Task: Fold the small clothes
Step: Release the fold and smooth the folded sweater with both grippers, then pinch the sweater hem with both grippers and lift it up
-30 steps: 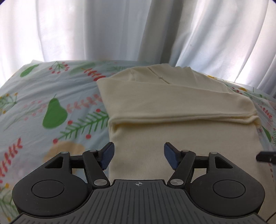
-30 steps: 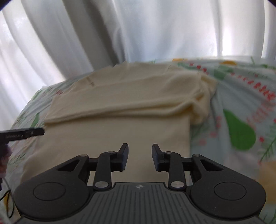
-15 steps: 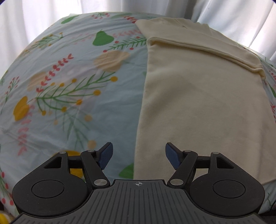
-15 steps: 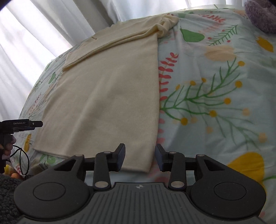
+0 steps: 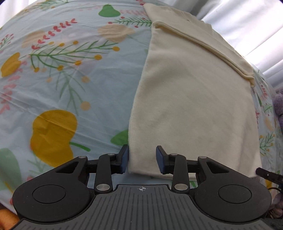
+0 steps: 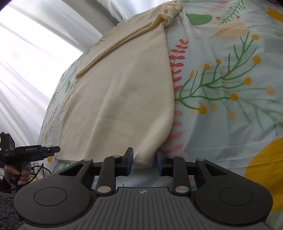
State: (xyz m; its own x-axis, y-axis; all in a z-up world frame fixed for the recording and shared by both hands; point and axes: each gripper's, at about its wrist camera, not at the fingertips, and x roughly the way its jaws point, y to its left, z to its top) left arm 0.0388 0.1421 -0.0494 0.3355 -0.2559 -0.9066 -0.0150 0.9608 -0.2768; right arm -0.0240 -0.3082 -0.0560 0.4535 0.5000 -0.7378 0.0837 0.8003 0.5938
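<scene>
Cream garment (image 5: 191, 106) hem corners between parted jaws, nothing gripped; left gripper (image 5: 142, 160), right gripper (image 6: 144, 161) should pinch both corners evenly, lift together

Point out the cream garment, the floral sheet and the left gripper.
garment (image 5: 191, 106), left wrist view, middle of the flat body panel.
sheet (image 5: 74, 88), left wrist view, bare printed area left of the garment.
left gripper (image 5: 142, 160), left wrist view, midway between the fingertips.

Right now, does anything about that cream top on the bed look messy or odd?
Mostly neat. The cream top lies flat, but its folded sleeve bunches in a crumpled knot at the far right corner.
</scene>
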